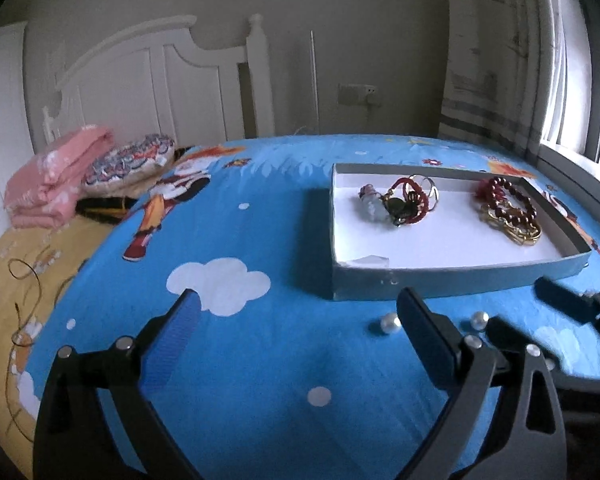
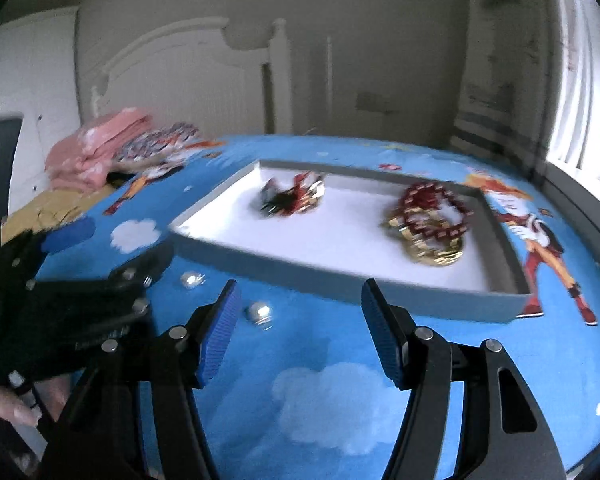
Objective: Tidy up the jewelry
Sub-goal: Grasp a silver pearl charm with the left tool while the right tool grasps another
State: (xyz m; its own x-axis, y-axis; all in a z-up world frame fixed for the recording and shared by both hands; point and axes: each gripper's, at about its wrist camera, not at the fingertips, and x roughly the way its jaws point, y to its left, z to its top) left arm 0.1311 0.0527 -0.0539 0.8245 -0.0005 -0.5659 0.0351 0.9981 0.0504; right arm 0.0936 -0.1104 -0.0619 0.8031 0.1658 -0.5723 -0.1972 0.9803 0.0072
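A: Status on the grippers?

B: Left gripper (image 1: 296, 312) is spread near its widest, nothing between the pads. Right gripper (image 2: 300, 316) is held about half open, also empty. Both are angled down over the blue cartoon bedsheet (image 1: 260, 208).

A: Where's the jewelry?

B: Two pearl-like beads (image 1: 392, 323) are seen loose on the sheet, lower centre of the left view, just in front of the tray's near wall. One lies beside the left gripper's right finger. In the right view the nearer bead (image 2: 260, 312) sits just right of the left pad. The grey tray (image 1: 440, 280) at right of centre already holds a red cord bundle (image 1: 404, 204) and a dark red bead bracelet on gold chain (image 1: 512, 212).

A: Handling?

B: Beads are judged small, hard, smooth and light, likely to roll or squirt out if pinched off-centre. The soft sheet will probably give under the pads. Each should be taken across its middle with the pads closed slowly. The right view is blurred, so exact contact can't be told.
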